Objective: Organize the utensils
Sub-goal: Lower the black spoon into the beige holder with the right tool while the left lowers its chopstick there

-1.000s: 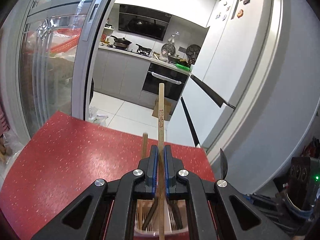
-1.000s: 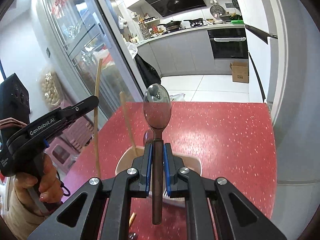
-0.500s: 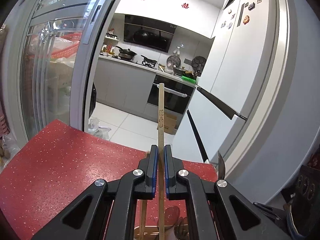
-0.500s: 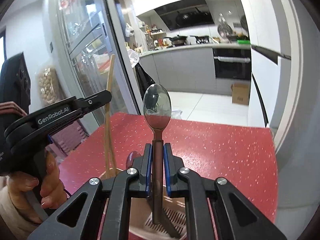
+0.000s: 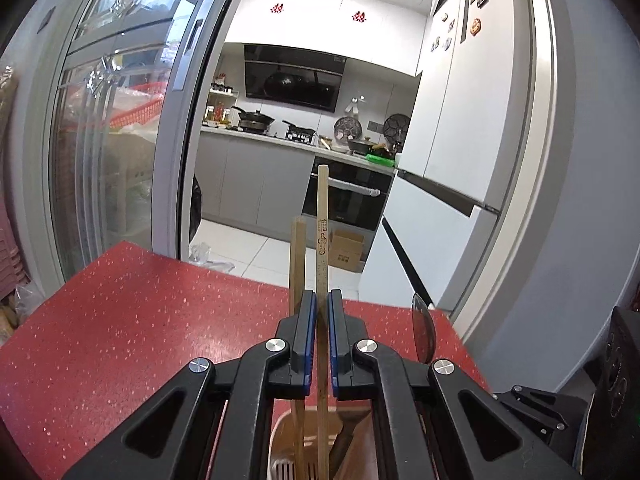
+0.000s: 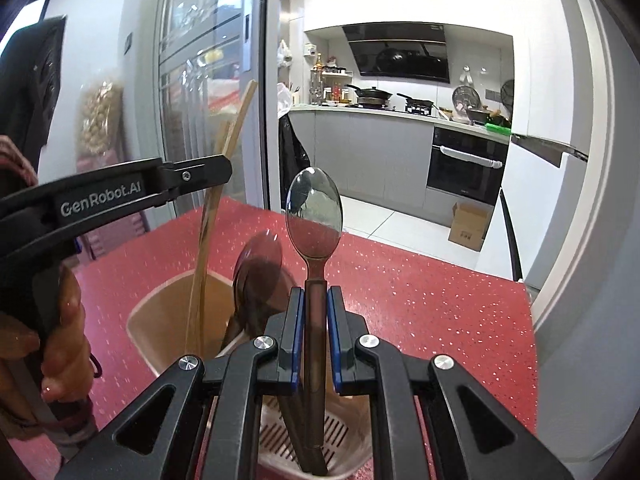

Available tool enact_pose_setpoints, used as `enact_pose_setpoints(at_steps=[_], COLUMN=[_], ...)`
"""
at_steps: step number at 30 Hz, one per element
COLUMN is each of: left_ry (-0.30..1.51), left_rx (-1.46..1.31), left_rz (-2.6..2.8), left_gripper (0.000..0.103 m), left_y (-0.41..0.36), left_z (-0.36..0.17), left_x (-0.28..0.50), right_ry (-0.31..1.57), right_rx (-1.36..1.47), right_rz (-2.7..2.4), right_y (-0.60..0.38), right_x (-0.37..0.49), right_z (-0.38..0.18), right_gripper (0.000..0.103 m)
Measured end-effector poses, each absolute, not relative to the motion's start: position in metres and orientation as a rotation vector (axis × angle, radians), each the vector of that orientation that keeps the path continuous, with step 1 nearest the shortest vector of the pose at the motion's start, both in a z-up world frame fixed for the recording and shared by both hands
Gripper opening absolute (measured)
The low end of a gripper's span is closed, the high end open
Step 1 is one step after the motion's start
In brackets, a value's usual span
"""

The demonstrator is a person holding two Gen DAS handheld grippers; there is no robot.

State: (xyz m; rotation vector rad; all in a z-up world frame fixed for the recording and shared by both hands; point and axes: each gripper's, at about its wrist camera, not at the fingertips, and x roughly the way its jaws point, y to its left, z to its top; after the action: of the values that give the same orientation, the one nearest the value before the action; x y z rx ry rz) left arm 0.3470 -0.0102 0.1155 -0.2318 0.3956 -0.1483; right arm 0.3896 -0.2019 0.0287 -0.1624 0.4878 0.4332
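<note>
Change: since a second ago both grippers have come down over the utensil holder (image 6: 160,312); the holder now fills the lower part of the right wrist view, and the lower ends of both utensils are inside its rim.
Meaning for the task: I judge that both utensils are nearly placed, and that release is the step that remains.
Left gripper (image 5: 319,340): the jaws look slightly parted around the chopstick (image 5: 322,240); I cannot tell if the pads press it or have let go.
Right gripper (image 6: 315,336): the jaws are closed on the dark handle of the spoon (image 6: 314,216).
Chopstick, axis and direction: the long axis is nearly vertical, the printed end up and the lower end in the holder. A second chopstick (image 5: 297,264) stands just beside it, already in the holder.
Spoon, axis and direction: upright, the bowl on top, the handle tip down near the slotted bottom of the holder. Another spoon (image 6: 260,256) leans inside, just to its left.
Place: the holder stands on the red table (image 6: 420,280).
</note>
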Motion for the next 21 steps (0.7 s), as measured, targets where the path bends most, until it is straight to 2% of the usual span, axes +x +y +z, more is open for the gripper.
enact_pose_setpoints(at_steps=[15, 16, 18, 19, 21], left_ry=[0.474, 0.478, 0.484, 0.486, 0.491], left_rx=[-0.158, -0.153, -0.143, -0.139, -0.133], left_rz=[-0.122, -0.12, -0.118, -0.115, -0.109], left_gripper=[0.034, 0.034, 0.034, 0.034, 0.034], left_y=[-0.007, -0.006, -0.005, -0.005, -0.003], left_z=[0.106, 0.107, 0.108, 0.108, 0.109], left_x=[0.319, 0.318, 0.314, 0.313, 0.309], right_ry=[0.537, 0.54, 0.55, 0.553, 0.552], right_rx=[-0.208, -0.208, -0.203, -0.2, -0.19], right_rz=[0.441, 0.441, 0.445, 0.445, 0.44], right_y=[-0.199, -0.199, -0.2, -0.2, -0.201], right_x=[0.378, 0.377, 0.377, 0.377, 0.374], right_z=[0.021, 0.021, 0.022, 0.022, 0.025], right_gripper=[0.013, 0.014, 0.024, 0.033, 0.034])
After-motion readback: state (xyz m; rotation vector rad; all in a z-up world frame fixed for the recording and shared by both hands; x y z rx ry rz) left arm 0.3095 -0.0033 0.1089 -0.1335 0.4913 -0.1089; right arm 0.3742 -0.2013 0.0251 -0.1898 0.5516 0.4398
